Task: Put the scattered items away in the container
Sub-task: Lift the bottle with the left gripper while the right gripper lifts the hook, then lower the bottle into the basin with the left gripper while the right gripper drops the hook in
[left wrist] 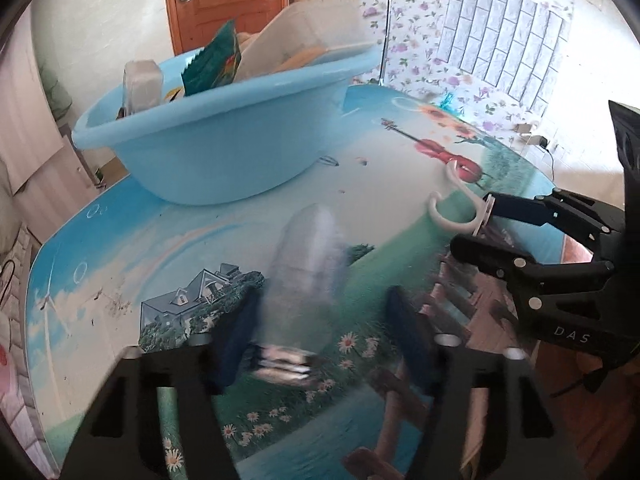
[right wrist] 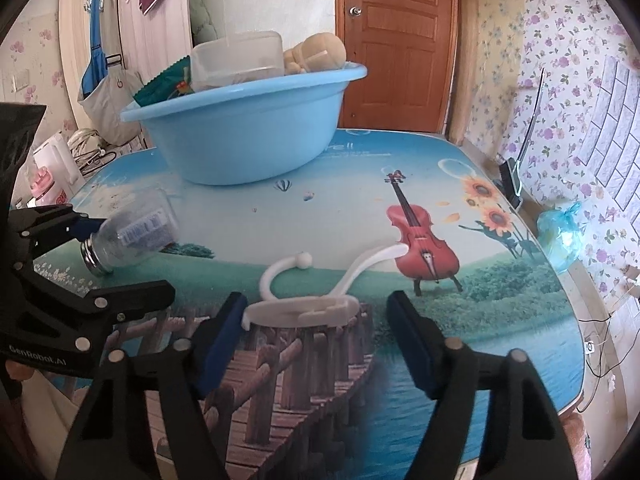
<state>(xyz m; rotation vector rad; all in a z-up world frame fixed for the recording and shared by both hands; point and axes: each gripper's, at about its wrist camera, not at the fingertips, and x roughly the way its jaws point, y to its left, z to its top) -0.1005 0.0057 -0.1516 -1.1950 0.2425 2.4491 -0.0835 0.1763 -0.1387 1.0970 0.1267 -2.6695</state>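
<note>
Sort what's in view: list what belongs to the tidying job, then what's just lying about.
Job: blue basin, already holding packets and a tub; clear jar lying on the table at the left hand-held gripper; white hook between the open fingers of the right hand-held gripper.

Lying about: blue plastic bag; kettle.

Printed table [right wrist: 520, 352]: basin [right wrist: 248, 136], hook [right wrist: 320, 300], bottle [right wrist: 132, 236].

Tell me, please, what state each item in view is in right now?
Glass jar: on its side, between the left tool's open fingers.
White hook: flat on the table, between the right tool's open fingers.
Blue basin: upright, already holding items.
Door: closed.
</note>
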